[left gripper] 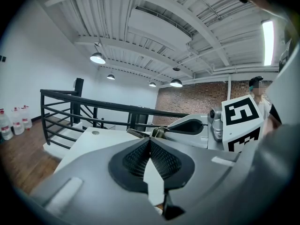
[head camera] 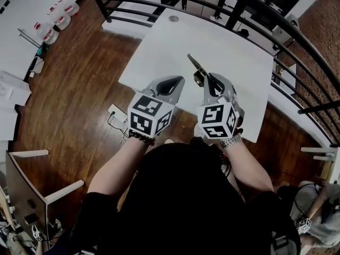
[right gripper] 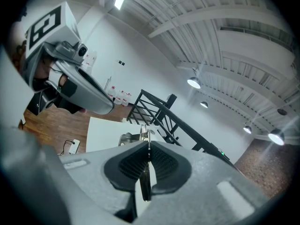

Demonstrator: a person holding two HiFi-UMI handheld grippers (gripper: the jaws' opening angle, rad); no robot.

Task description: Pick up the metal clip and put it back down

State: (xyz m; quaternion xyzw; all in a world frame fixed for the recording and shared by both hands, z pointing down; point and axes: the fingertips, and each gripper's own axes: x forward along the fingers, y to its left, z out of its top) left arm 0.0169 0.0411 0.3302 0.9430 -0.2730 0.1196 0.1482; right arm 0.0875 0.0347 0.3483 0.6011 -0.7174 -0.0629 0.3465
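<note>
**Right gripper clamped on metal clip over table, left empty**

Right gripper jaws closed tight on the metal clip. The clip is pinched edge-on between the black ribbed pads. Its thin flat strip runs down through them, and the lower end pokes out below. Clip is silvery, shiny steel. Past the jaw tips a narrow upright handle shows, with a rounded curled part just to its left. In head view the clip sticks out from the right gripper as a slim bar angled up-left, held over the white table. Left gripper view shows the same clip at the right gripper's nose. Left gripper has its pad tips touching and nothing between them. In head view it sits just beside the right one, apart from the clip. Behind the table is a black railing, and a wood floor lies to the left
</note>
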